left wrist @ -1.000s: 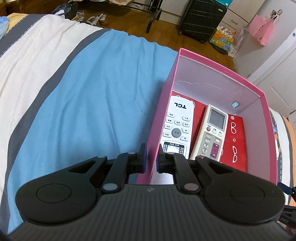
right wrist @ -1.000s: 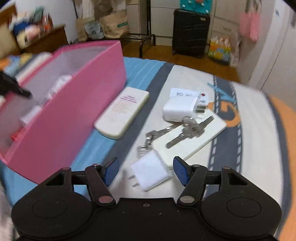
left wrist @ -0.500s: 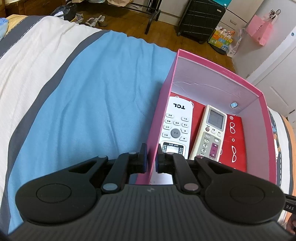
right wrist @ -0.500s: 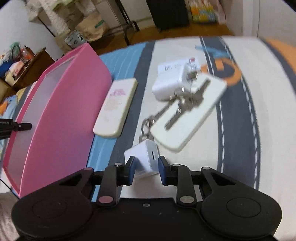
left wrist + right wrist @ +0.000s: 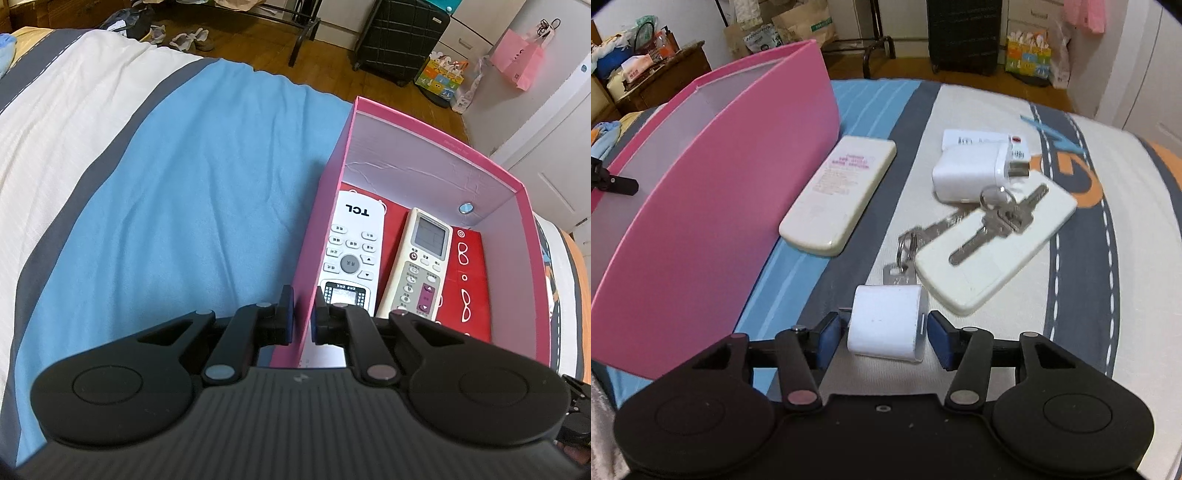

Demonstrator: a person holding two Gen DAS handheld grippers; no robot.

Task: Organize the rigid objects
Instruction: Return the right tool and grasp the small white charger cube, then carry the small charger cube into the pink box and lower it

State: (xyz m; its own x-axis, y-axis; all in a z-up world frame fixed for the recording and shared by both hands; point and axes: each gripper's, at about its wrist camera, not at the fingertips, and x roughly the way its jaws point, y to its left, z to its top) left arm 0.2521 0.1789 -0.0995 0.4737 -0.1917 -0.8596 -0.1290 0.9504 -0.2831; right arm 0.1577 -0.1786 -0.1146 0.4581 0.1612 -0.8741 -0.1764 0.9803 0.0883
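Note:
My left gripper (image 5: pixel 302 317) is shut on the near wall of the pink box (image 5: pixel 317 236). Inside lie a white TCL remote (image 5: pixel 351 251), a beige remote (image 5: pixel 421 266) and a red case (image 5: pixel 467 288). My right gripper (image 5: pixel 882 334) is shut on a small white charger cube (image 5: pixel 886 321) and holds it just above the bed. Beyond it lie a face-down white remote (image 5: pixel 842 192), a bunch of keys (image 5: pixel 982 225) on a flat white remote (image 5: pixel 993 247), and a larger white adapter (image 5: pixel 971 171). The pink box (image 5: pixel 713 192) stands at the left.
Everything lies on a bed with a blue, grey and white striped cover (image 5: pixel 147 206). A white card (image 5: pixel 975 138) lies behind the adapter. A black suitcase (image 5: pixel 399 40), bags and a metal rack stand on the wooden floor beyond the bed.
My right gripper closed on the small white charger and lifted it, turning it upright; its jaws stand wider than half a second ago. My left gripper stayed shut on the box wall.

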